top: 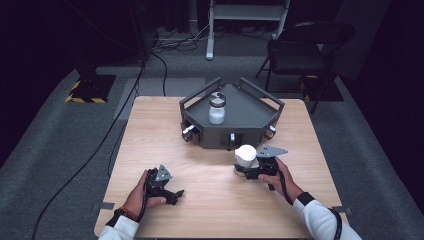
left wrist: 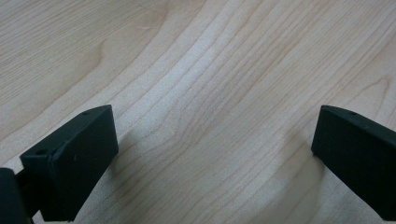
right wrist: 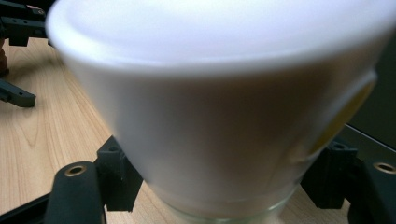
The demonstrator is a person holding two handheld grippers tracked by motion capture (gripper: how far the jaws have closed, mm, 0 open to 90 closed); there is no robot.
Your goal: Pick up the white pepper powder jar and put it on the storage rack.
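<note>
On the wooden table [top: 150, 130], just in front of the grey tray [top: 250, 107], stands a white-lidded jar [top: 245, 155] with the right gripper [top: 247, 169] clamped on it. From the right gripper view, the jar [right wrist: 219, 116] bears a yellow label at its right edge; no writing on it is readable. A second jar [top: 217, 108] stands in the tray. The left gripper [top: 172, 195] rests low over bare wood, its jaws wide apart.

grey tray [top: 260, 112] holding a jar [top: 217, 107], wooden table [top: 210, 195].
</note>
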